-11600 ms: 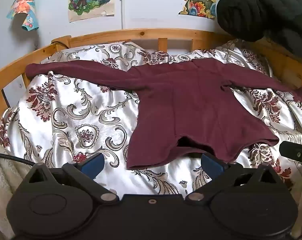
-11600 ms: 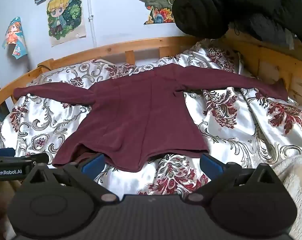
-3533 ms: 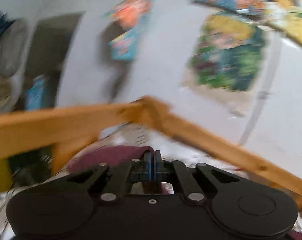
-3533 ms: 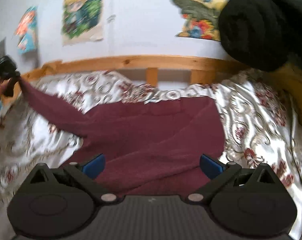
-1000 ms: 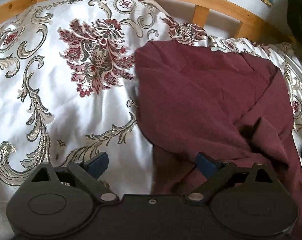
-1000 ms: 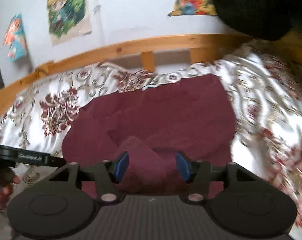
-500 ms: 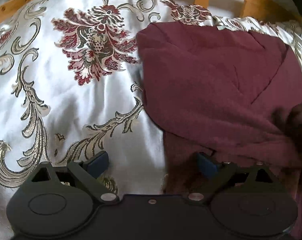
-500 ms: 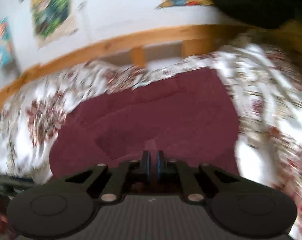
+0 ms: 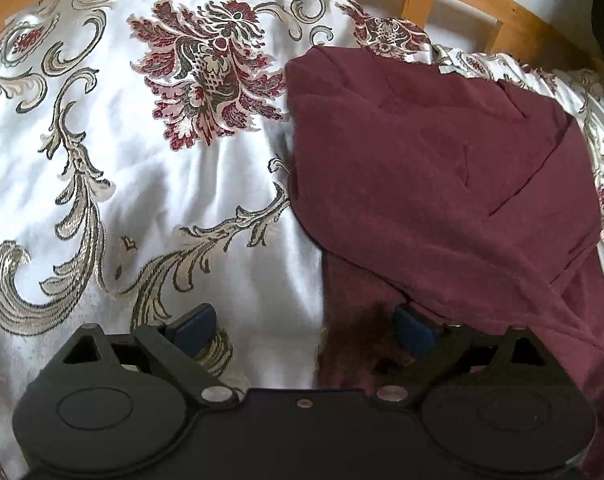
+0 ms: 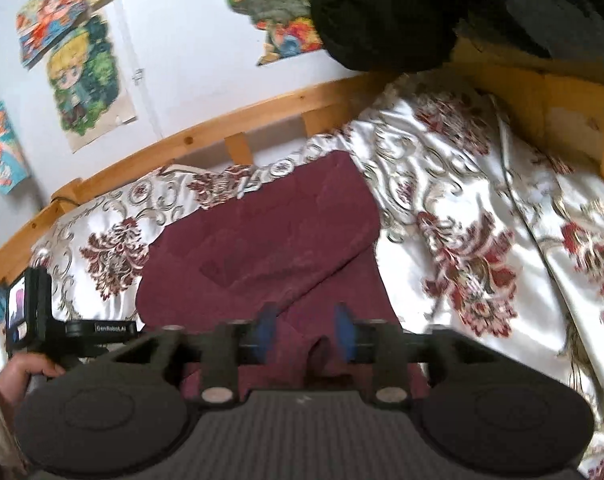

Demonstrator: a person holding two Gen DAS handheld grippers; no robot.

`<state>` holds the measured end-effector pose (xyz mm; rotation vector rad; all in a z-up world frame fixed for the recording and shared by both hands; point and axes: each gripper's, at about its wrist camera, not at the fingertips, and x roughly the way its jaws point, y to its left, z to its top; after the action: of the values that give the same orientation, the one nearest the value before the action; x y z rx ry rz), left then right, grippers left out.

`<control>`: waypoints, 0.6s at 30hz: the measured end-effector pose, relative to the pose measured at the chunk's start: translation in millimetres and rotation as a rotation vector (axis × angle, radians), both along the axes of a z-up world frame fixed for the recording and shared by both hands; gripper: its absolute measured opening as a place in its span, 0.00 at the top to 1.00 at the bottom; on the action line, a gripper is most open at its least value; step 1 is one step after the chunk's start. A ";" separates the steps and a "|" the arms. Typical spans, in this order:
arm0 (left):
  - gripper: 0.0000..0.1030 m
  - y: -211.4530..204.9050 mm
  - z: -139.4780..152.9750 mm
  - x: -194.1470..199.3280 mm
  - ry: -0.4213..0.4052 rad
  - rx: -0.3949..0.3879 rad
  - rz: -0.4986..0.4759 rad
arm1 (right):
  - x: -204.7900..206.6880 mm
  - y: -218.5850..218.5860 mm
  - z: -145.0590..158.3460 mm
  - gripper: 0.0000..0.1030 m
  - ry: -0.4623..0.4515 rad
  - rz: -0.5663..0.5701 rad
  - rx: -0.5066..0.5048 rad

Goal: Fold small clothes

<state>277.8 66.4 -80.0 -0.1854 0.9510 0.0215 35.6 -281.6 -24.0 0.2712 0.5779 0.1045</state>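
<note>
Lying sleeves-folded on floral bedspread (image 9: 150,168): maroon top (image 9: 441,168); left gripper (image 9: 302,326) agape at hem; right gripper (image 10: 303,334) jaws just parted, unclamped; bedspread bare leftward

Only one marking can be read: small pale lettering, apparently "GenRobot.AI", on the black bar of the left gripper (image 10: 114,327) in the right wrist view, though blur softens it. The wall posters (image 10: 84,80) carry no legible words.

Maroon long-sleeve top (image 9: 433,168): soft knit, lying flat on floral bedspread (image 9: 142,160), right of bedspread's large red flower motif. Both sleeves folded inward, crossing diagonally over body. Collar end near wooden bed rail (image 10: 230,128); hem end nearest cameras.
</note>
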 end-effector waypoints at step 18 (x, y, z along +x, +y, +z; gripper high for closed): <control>0.01 -16.4 -12.5 16.0 -0.020 0.042 -0.068 | 75.7 49.5 -60.2 0.37 0.226 0.253 -0.243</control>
<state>293.9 50.1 -92.5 -0.1145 0.9353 -0.0226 111.3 -232.1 -84.2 -0.0285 0.8405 0.2478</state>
